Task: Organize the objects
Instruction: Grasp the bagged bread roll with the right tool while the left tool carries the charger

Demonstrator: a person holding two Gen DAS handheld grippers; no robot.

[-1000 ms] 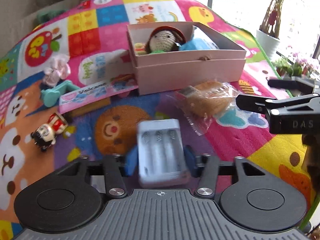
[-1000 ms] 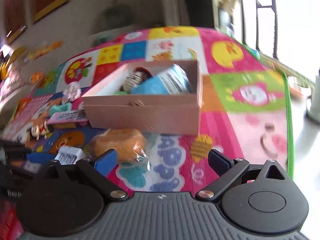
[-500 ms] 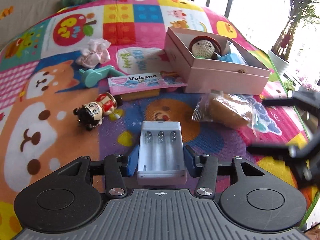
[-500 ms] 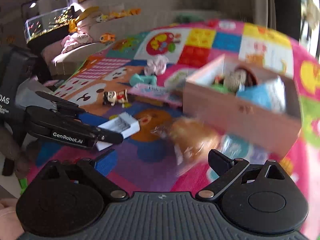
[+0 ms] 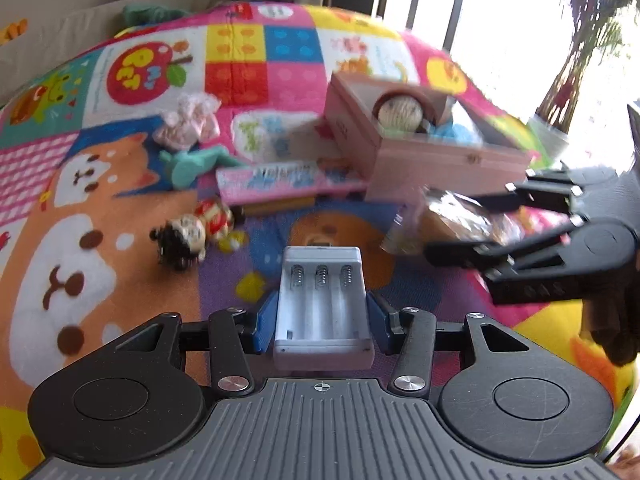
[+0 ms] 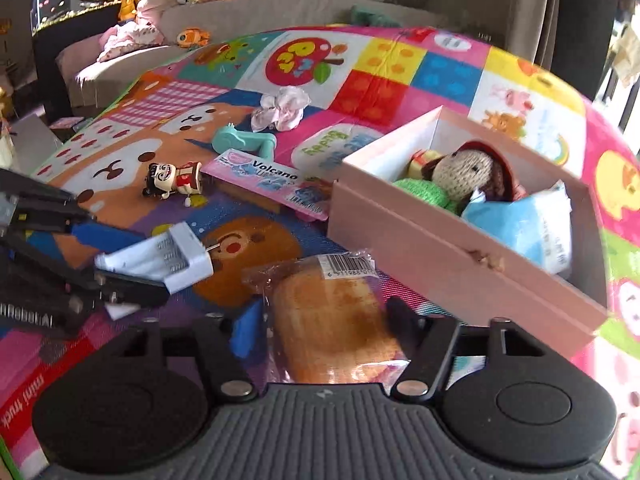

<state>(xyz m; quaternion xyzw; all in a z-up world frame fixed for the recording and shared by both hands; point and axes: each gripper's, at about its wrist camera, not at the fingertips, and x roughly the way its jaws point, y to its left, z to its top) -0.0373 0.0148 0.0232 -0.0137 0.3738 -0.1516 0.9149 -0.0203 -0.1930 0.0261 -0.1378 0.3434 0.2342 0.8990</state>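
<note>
Bright daylight from the window (image 5: 500, 20) at upper right in the left wrist view, blown out to pure white, glare washing over the potted plant (image 5: 568, 80). Motion blur across the pink box (image 5: 420, 152), the wrapped bread (image 5: 452, 220) and the right claw (image 5: 460, 224); sharp on the battery holder (image 5: 322, 304) up close. Crisper in the right wrist view, colours vivid on the play mat (image 6: 380, 80), dimmer toward the sofa (image 6: 120, 60) and upper left corner. Strong fisheye bending throughout, mat bulging like a dome, edges stretched and smeared. Soft shadows only.
</note>
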